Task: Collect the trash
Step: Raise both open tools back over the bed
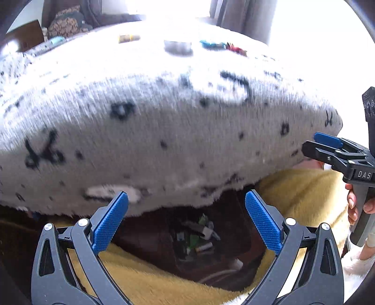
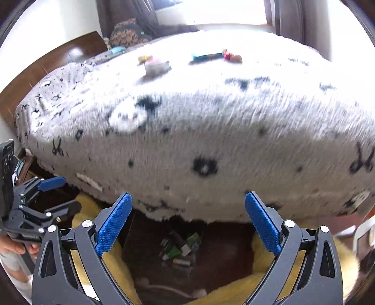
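Note:
Several pieces of trash lie far back on a bed under a grey patterned blanket (image 1: 164,122): a yellow wrapper (image 1: 129,38), a grey cup-like piece (image 1: 178,47), a blue wrapper (image 1: 212,44) and a red wrapper (image 1: 236,49). In the right wrist view they show as a cup (image 2: 156,66), a blue wrapper (image 2: 206,57) and a red wrapper (image 2: 232,57). A dark bin (image 1: 196,244) with trash in it stands on the floor below the bed edge (image 2: 180,248). My left gripper (image 1: 186,223) is open and empty above the bin. My right gripper (image 2: 188,224) is open and empty too.
A yellow fluffy rug (image 1: 302,197) surrounds the bin (image 2: 112,265). A white cable (image 2: 164,287) lies on the dark floor. A wooden headboard (image 2: 58,58) and pillows (image 2: 127,31) are at the bed's far left. Curtains (image 1: 243,18) hang behind.

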The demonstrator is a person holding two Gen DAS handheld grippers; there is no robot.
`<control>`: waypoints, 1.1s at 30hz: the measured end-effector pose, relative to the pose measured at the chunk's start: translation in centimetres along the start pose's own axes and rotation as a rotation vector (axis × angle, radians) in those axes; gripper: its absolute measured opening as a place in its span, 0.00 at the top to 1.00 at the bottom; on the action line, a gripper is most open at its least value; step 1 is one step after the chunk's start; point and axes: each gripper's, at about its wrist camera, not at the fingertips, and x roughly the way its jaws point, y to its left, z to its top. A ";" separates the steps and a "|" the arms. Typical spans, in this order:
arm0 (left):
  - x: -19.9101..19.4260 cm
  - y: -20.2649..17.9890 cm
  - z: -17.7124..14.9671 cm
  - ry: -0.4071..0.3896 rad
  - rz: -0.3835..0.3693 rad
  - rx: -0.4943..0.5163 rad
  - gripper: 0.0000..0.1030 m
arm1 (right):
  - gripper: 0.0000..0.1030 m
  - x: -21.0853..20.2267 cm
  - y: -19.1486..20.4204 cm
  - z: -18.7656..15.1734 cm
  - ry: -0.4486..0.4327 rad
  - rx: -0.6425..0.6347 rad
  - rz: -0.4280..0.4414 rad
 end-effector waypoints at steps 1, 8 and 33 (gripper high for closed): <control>-0.3 0.1 0.6 -0.013 0.005 0.001 0.08 | 0.04 -0.4 -0.1 0.6 -0.018 -0.006 -0.009; -1.8 0.8 5.0 -0.101 0.054 -0.003 0.08 | 0.04 -1.8 -1.1 4.2 -0.092 -0.046 -0.060; 6.3 2.5 17.1 -0.089 0.134 -0.027 0.08 | 0.04 8.4 -5.2 17.7 -0.088 -0.027 -0.197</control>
